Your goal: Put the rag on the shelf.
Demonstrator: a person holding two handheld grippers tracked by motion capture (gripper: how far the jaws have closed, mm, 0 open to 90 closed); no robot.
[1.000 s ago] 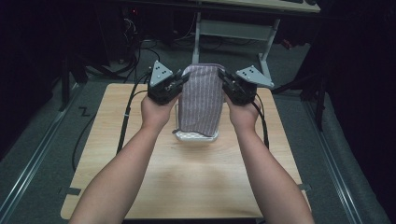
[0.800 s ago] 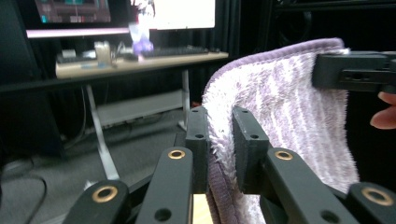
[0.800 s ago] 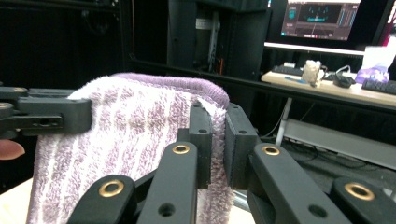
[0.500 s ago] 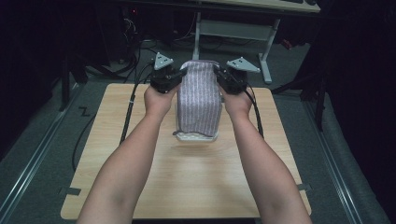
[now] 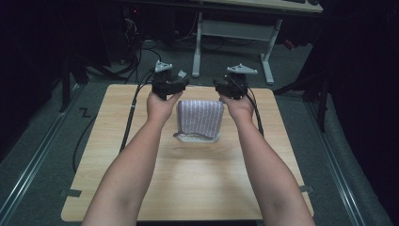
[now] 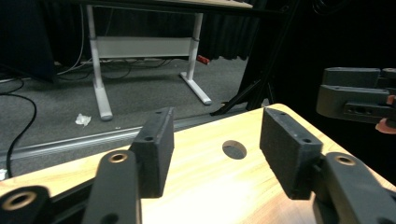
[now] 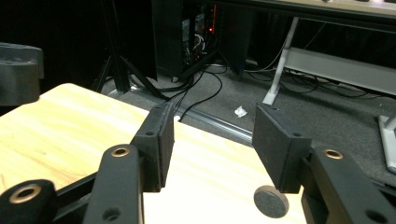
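A grey-and-white striped cloth [image 5: 200,117] lies folded on the wooden table [image 5: 188,188], near its far half. My left gripper [image 5: 184,84] sits just beyond the cloth's far left corner. The right gripper [image 5: 218,86] sits beyond the far right corner. Both have just been opening their jaws, and the cloth is free of them. In the left gripper view my left gripper [image 6: 215,140] is open over bare wood with nothing between its pads. The right gripper view shows my right gripper [image 7: 212,140] open the same way.
A round hole [image 6: 234,149] lies in the tabletop near the far edge. Beyond the table are grey carpet, black cables [image 5: 136,56] and a white desk frame [image 5: 235,33]. The right gripper's body [image 6: 355,95] shows at the right of the left gripper view.
The cloth hung pinched between both grippers; now it lies folded on the table. Both hands moved toward the far edge and down, and both sets of jaws opened.
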